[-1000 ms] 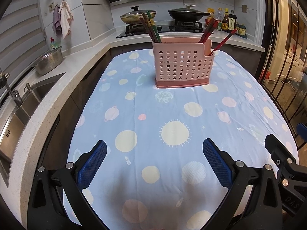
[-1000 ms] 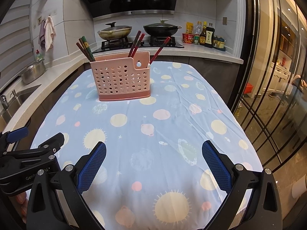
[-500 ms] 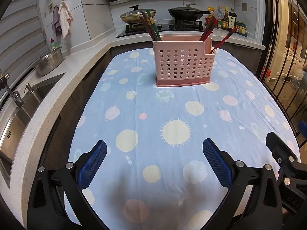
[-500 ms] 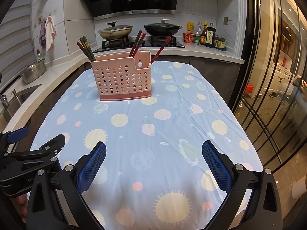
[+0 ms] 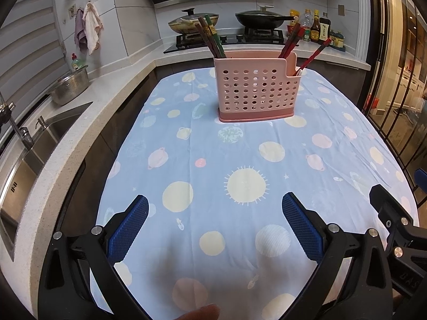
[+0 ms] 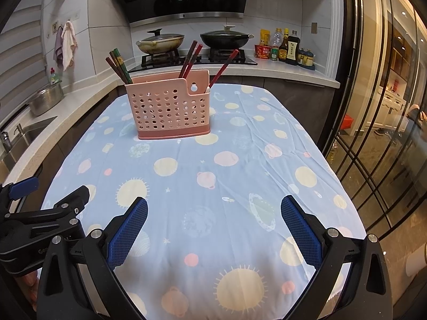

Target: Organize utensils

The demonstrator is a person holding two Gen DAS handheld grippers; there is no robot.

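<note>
A pink perforated utensil holder (image 5: pixel 256 86) (image 6: pixel 170 106) stands upright at the far middle of the table. Dark brown and green chopsticks (image 5: pixel 210 38) (image 6: pixel 118 65) lean out of its left compartment. Red chopsticks (image 5: pixel 292 38) (image 6: pixel 190 58) rise from its right part, and one more red chopstick (image 5: pixel 316 53) (image 6: pixel 222 68) leans out of the small end slot. My left gripper (image 5: pixel 214 225) is open and empty over the near table edge. To its right my right gripper (image 6: pixel 213 225) is open and empty too. Both are far from the holder.
A blue planet-print cloth (image 5: pixel 240 160) covers the table. A sink (image 5: pixel 24 157) and steel bowl (image 5: pixel 69 86) sit on the left counter. Pans on the stove (image 6: pixel 194 56) and sauce bottles (image 6: pixel 288 49) stand behind. Glass doors (image 6: pixel 387 106) run along the right. A fingertip (image 5: pixel 198 313) shows at the bottom.
Both grippers have drifted slightly, so the holder sits a touch lower in both views. The jaws stay open and nothing on the table has moved.
</note>
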